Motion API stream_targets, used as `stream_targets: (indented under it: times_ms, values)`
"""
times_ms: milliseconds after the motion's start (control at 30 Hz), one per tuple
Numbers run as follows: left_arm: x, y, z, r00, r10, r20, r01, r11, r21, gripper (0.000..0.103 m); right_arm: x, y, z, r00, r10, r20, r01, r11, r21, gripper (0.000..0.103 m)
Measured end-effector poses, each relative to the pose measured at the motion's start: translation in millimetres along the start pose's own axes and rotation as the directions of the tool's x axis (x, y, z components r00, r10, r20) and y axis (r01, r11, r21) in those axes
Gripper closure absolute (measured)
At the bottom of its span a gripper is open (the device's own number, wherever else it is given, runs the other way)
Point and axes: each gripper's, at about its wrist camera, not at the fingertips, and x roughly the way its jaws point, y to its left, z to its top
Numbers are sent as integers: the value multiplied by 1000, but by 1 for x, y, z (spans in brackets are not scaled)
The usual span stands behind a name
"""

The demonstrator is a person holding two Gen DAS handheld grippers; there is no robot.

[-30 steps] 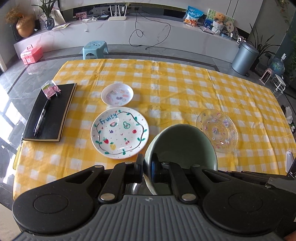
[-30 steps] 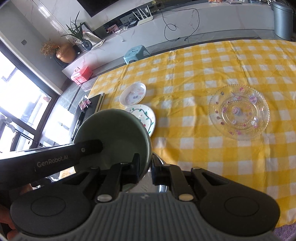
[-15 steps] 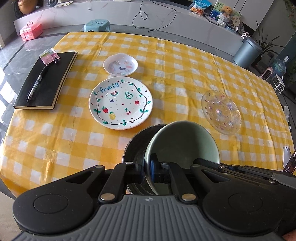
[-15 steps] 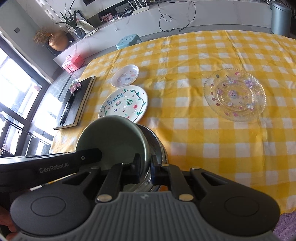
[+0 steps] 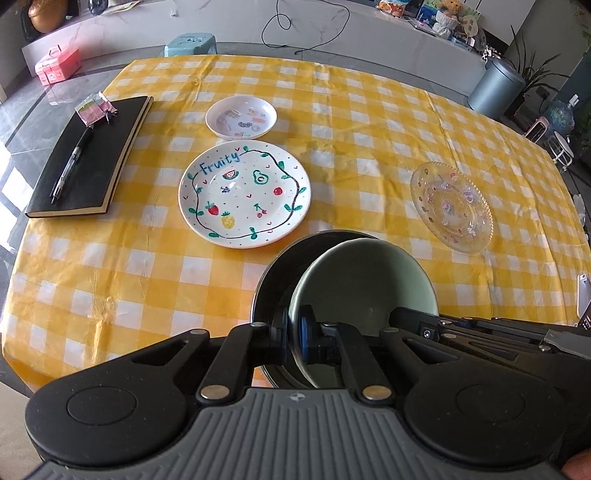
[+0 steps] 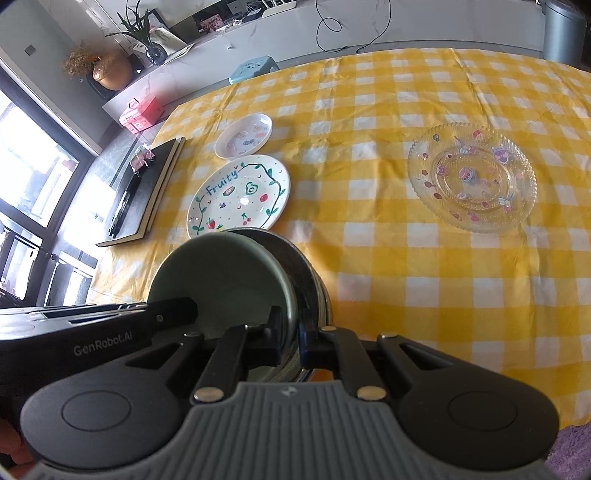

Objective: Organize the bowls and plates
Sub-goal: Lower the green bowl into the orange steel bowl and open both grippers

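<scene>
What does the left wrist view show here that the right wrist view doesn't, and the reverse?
Only the left wrist view: the pen lying clearly on the black notebook, and soft toys on the far counter. Only the right wrist view: bright windows and a potted plant. Both: the green bowl tilted into a dark bowl, the Fruity plate, and the glass plate.

Bare cloth point(image 5: 110, 295) lies open left of the fruit plate point(image 5: 244, 192); notebook point(image 5: 92, 158) blocks farther left.

"Fruity" in blue – on the white fruit-painted plate point(image 5: 245, 192), "GenRobot.AI" – on the left gripper point(image 6: 177, 314) body
</scene>
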Motion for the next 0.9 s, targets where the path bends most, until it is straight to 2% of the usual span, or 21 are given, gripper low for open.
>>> stream_targets:
  times_ms: [233,600,900]
  values:
    - [5,-1,-1,1000,15,-23,-15,1000,15,96,3,0,-1,1000,-5,-4,5,1000,-9,96]
    - [6,0,-3,1000,24,-19,-23,1000,19,97,1,2,-2,1000,-22,15,23,999,-35,94]
    - [2,-1,-1,1000,4,0,-4,1000,19,96,-18,6,2,995,-25,93,30,998,-54,89]
